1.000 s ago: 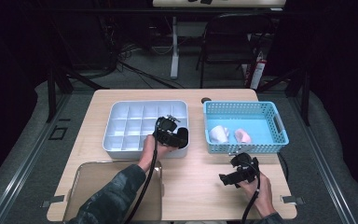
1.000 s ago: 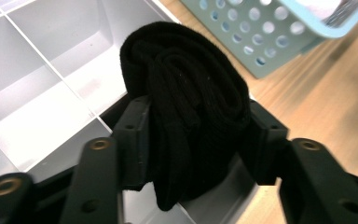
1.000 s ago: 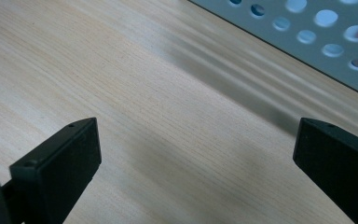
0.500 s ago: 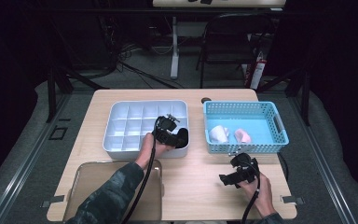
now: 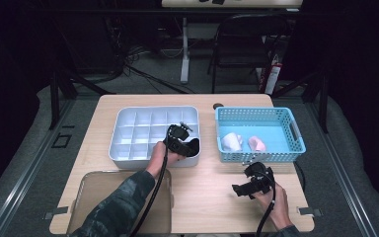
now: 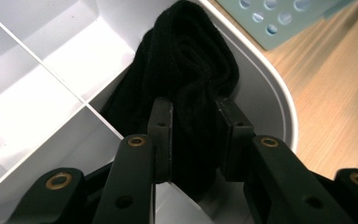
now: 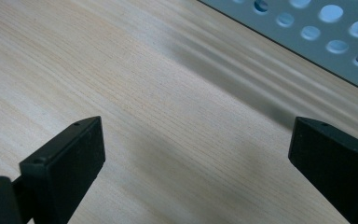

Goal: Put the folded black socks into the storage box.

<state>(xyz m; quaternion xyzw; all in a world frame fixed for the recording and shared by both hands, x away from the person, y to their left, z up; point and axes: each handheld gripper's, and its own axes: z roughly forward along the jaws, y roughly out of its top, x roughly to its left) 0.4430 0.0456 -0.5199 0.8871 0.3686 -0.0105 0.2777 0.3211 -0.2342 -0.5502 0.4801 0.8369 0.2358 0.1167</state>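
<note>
A rolled black sock (image 6: 191,60) lies in the near right corner compartment of the white divided tray (image 5: 128,143). My left gripper (image 6: 193,116) has just been closing on it, and both pads now press into the cloth. From above, the left gripper (image 5: 187,145) hangs over that tray corner with the sock (image 5: 193,147) under it. My right gripper (image 5: 244,190) rests low over the bare table near the front right. Its jaws stand wide open (image 7: 196,128) with nothing between them.
A blue perforated basket (image 5: 256,116) at the right holds a white bundle (image 5: 231,141) and a pink one (image 5: 256,143). A clear brownish bin (image 5: 98,197) sits at the front left. A small dark disc (image 5: 218,106) lies at the table's back edge.
</note>
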